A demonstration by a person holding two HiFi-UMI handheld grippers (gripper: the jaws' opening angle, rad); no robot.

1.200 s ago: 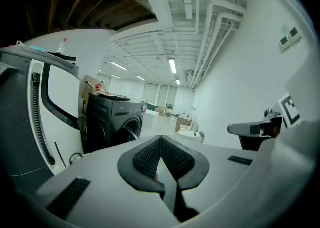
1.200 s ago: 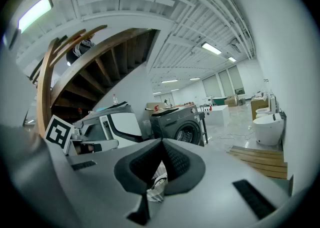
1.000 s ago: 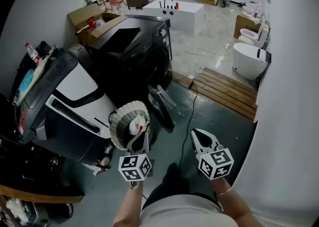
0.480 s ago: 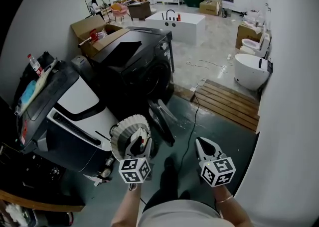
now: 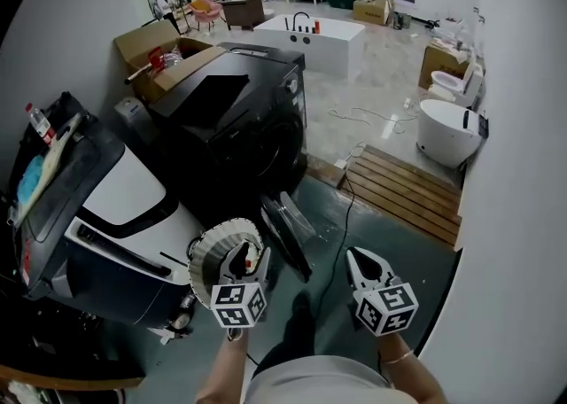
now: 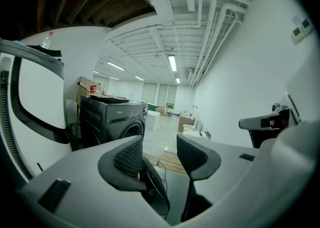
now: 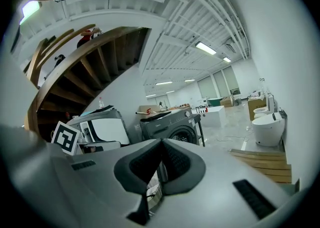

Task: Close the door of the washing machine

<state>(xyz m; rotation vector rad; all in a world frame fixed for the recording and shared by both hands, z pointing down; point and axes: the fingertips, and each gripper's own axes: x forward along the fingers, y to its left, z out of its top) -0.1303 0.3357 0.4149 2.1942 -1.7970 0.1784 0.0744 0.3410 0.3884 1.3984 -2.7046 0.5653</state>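
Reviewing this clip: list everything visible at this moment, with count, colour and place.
washing machine: one, black, centre
washing machine door: one, dark, hanging open at the machine's front
second appliance: one, white and black, left, tilted
cardboard boxes: several, brown, behind the machine and at the far end
wooden platform: one, brown, on the floor at right
toilet: one, white, right
left gripper: one, grey, bottom centre, jaws opening, nothing between them
right gripper: one, grey, bottom right, jaws together, empty

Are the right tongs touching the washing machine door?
Apart. The head view shows bare floor between the right tongs and the open door.
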